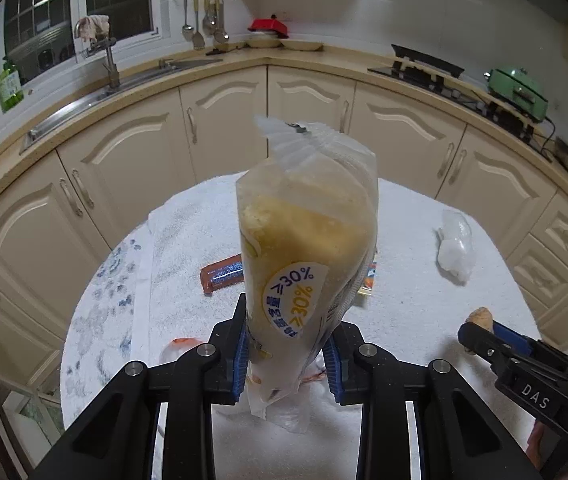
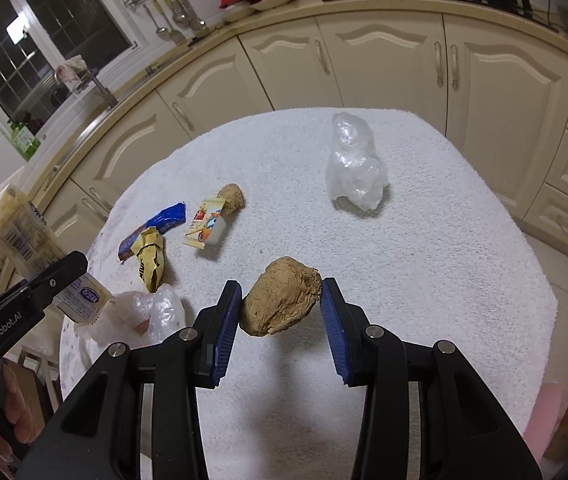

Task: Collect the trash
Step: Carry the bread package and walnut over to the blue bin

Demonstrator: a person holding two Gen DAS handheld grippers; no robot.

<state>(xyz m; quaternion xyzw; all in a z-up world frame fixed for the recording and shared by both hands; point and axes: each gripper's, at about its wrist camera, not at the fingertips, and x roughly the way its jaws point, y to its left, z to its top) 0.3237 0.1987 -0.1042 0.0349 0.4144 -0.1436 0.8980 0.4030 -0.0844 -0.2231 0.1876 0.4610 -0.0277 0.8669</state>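
A clear bag (image 1: pixel 304 240) of yellow crumbs was clamped upright in the left gripper (image 1: pixel 288 354), lifted above the towel (image 2: pixel 424 280) on the desk. A brown lump (image 2: pixel 279 302) was gripped in the right gripper (image 2: pixel 281 308), near the wrappers (image 2: pixel 151 240) on the towel.

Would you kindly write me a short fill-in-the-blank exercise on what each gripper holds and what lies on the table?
1. The left gripper is shut on a clear ____ with yellowish contents.
2. The right gripper is shut on a ____ lump.
3. The table is covered by a white ____.
4. The crumpled clear plastic lies ____ the towel, apart from the wrappers.

Missing words: bag; brown; towel; on
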